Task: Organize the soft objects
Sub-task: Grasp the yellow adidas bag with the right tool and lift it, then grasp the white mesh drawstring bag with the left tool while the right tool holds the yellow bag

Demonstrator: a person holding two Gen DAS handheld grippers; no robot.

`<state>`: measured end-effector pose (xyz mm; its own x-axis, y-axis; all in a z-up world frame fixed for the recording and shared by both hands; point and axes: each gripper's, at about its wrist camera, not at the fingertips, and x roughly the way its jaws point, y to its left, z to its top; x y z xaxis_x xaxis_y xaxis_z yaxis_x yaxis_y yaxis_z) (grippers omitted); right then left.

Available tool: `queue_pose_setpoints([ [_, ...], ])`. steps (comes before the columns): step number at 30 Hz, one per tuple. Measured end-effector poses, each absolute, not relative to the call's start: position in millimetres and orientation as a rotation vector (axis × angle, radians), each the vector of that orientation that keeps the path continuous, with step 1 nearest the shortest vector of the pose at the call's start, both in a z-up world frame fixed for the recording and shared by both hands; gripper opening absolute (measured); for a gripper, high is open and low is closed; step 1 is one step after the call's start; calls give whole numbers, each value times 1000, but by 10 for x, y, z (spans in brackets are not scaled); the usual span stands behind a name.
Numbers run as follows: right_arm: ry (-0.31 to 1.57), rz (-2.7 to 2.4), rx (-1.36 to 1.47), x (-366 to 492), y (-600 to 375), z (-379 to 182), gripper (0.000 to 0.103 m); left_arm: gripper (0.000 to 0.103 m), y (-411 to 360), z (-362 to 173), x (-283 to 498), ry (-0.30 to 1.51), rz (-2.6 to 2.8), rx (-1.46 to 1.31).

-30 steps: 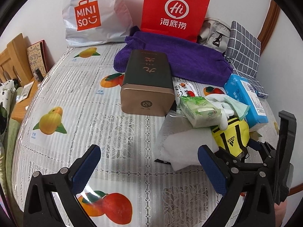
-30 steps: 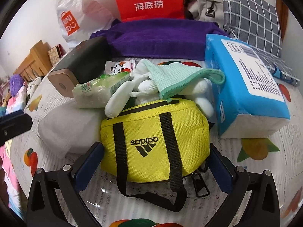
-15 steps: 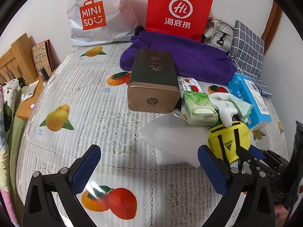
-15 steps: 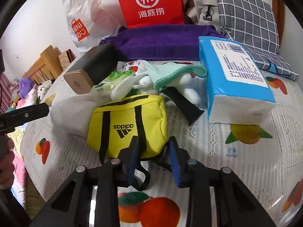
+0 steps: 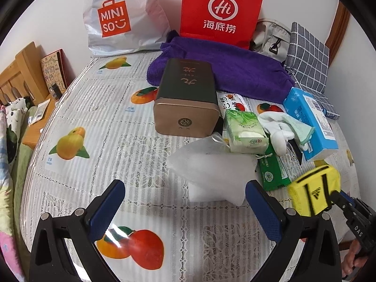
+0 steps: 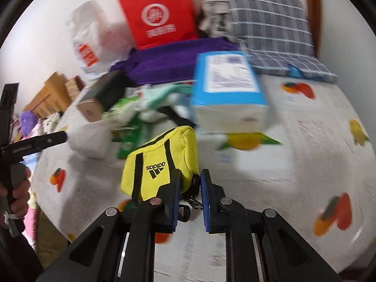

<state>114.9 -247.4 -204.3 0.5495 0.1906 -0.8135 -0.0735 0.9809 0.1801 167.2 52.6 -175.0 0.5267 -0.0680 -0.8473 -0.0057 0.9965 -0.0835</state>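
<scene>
A small yellow adidas pouch (image 6: pixel 159 159) hangs tilted just above the tablecloth. My right gripper (image 6: pixel 190 176) grips its near end by the strap and clip, and the jaws are still closing. The left wrist view shows the same pouch (image 5: pixel 315 192) at the right, away from the pile. My left gripper (image 5: pixel 185 199) stands open and holds nothing, just short of a white translucent bag (image 5: pixel 211 171). Behind that bag lie a green tissue pack (image 5: pixel 244 129), white gloves (image 5: pixel 277 129), a mint cloth (image 5: pixel 298 127), a blue tissue pack (image 5: pixel 310 117) and a purple towel (image 5: pixel 230 70).
A brown tin box (image 5: pixel 185 98) lies mid-table and a flat green packet (image 5: pixel 272 171) beside the white bag. A MINISO bag (image 5: pixel 122 23), a red paper bag (image 5: pixel 221 11), a grey bag (image 5: pixel 270 37) and a checked cushion (image 5: pixel 307 54) line the wall. Wooden furniture (image 5: pixel 18 75) stands left.
My right gripper went from wide open to shut on the yellow pouch and pulled it up and away from the pile, uncovering the green packet. The left gripper hardly moved.
</scene>
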Motion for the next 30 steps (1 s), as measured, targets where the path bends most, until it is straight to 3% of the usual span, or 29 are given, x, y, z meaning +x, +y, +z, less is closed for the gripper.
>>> queue_pose_setpoints([
  [3, 998, 126, 140, 1161, -2611, -2094, 23, 103, 456, -1775, 1714, 1019, -39, -63],
  [5, 1003, 125, 150, 1173, -2668, -2116, 33, 103, 401, -1799, 1750, 1024, -38, -48],
  [7, 987, 117, 164, 1198, -2700, -2121, 64, 103, 370, -1813, 1775, 1026, -39, -37],
  [8, 974, 118, 172, 1217, -2704, -2124, 69, 103, 345, -1825, 1795, 1028, -41, -30],
  [16, 1030, 153, 170, 1440, -2528, -2353, 76, 103, 270, -1886, 1958, 1037, -52, -12],
  [20, 993, 171, 103, 1451, -2422, -2365, 75, 103, 263, -1944, 2061, 1043, -50, -8],
  [23, 972, 174, 57, 1446, -2366, -2370, 58, 102, 259, -1995, 2129, 1043, -50, -7],
  [25, 965, 172, 38, 1454, -2333, -2364, 44, 89, 256, -2030, 2154, 1041, -53, -8],
  [28, 965, 164, 33, 1473, -2344, -2355, 37, 67, 281, -2025, 2156, 1017, -77, -56],
  [30, 965, 162, 61, 1483, -2386, -2344, 33, 43, 292, -2017, 2158, 1014, -80, -69],
])
